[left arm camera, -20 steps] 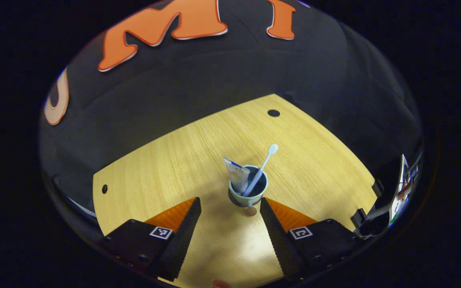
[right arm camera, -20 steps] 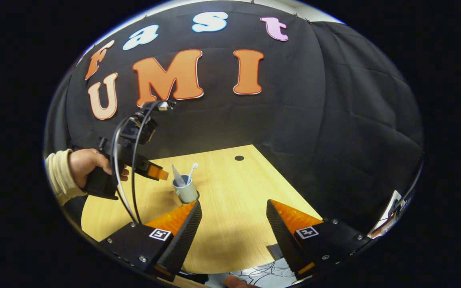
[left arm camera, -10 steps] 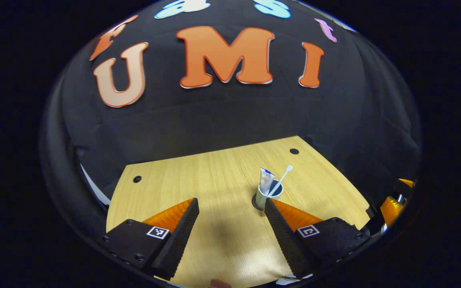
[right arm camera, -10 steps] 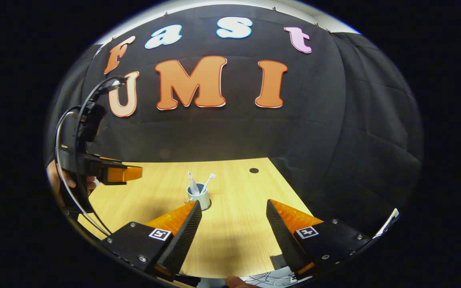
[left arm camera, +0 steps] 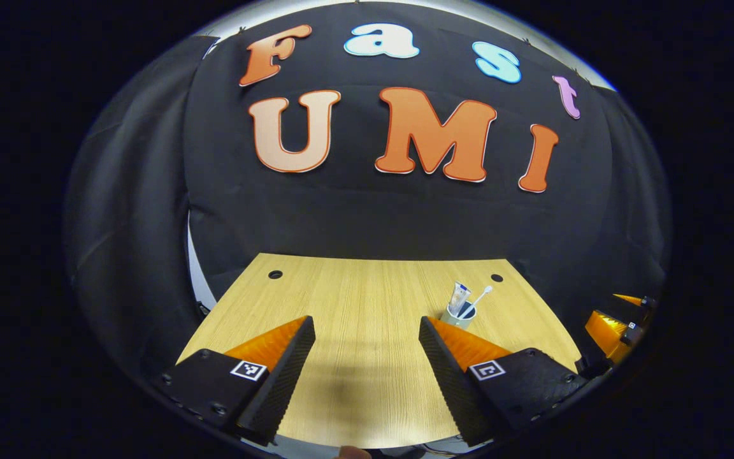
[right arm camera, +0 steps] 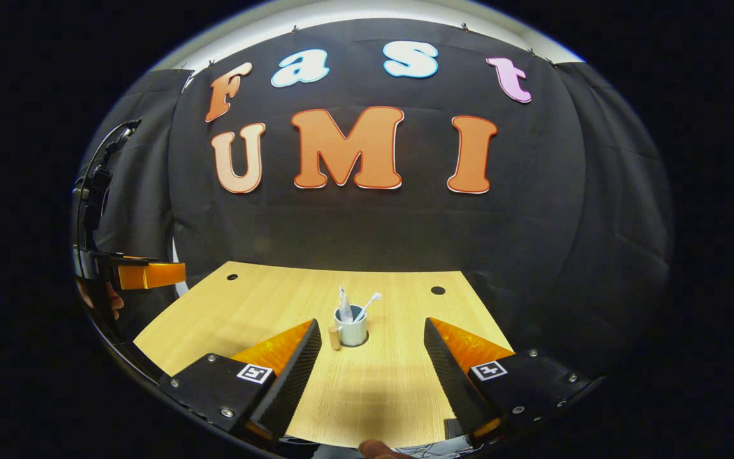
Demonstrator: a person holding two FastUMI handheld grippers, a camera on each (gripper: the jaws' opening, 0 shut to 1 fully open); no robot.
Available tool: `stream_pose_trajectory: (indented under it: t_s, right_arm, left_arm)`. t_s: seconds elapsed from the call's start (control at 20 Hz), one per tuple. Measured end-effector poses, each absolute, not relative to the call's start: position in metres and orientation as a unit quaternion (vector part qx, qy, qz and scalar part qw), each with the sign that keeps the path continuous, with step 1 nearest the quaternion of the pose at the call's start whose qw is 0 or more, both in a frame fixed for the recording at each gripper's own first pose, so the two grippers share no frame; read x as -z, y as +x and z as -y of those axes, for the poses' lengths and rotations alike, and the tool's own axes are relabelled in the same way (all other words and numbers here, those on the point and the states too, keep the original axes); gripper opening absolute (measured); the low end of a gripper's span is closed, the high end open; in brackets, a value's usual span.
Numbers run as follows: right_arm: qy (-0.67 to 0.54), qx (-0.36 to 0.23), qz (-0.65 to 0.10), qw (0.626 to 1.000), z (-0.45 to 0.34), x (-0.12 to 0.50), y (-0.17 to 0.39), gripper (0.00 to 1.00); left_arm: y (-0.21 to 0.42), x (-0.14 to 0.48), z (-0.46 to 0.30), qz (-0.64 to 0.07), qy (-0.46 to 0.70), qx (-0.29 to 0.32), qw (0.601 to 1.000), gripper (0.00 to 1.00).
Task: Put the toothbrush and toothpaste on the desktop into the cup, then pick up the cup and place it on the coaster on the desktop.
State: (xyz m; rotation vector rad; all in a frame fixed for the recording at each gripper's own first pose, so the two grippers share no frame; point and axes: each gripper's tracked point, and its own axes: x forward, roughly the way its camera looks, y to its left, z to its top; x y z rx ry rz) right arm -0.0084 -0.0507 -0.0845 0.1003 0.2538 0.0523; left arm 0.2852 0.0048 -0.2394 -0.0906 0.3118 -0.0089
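Wood-grain worktop (right arm camera: 265, 306) stretches ahead of both grippers, each with fingers spread wide and holding nothing. In the right gripper view, the right gripper (right arm camera: 372, 366) frames a pale cup (right arm camera: 350, 330) standing just beyond its fingers, a toothpaste tube (right arm camera: 343, 299) and toothbrush (right arm camera: 367, 303) upright inside it, a dark coaster (right arm camera: 363, 340) showing at its base. In the left gripper view, the left gripper (left arm camera: 367, 363) has the cup (left arm camera: 456, 317) just past its right finger. Black cloth backs the booth.
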Motion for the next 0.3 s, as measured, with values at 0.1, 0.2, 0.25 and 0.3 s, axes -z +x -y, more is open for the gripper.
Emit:
stream_pose_trajectory:
  t_s: [0.1, 0.2, 0.25, 0.3]
  right_arm:
    - [0.054, -0.032, -0.119, 0.991, 0.050, 0.081, -0.014, 0.97]
    - [0.064, -0.038, -0.106, 0.992, 0.051, 0.071, -0.021, 0.97]
    - [0.067, -0.038, -0.102, 0.992, 0.053, 0.067, -0.025, 0.97]
    - [0.071, -0.040, -0.097, 0.992, 0.054, 0.063, -0.029, 0.97]
  left_arm:
    - [0.270, 0.234, -0.006, -0.138, -0.043, -0.001, 0.989, 0.99]
    - [0.258, 0.222, -0.006, -0.112, -0.039, -0.003, 0.993, 0.99]
    - [0.253, 0.218, -0.004, -0.103, -0.036, -0.004, 0.994, 0.99]
    - [0.249, 0.214, -0.002, -0.096, -0.033, -0.007, 0.995, 0.99]
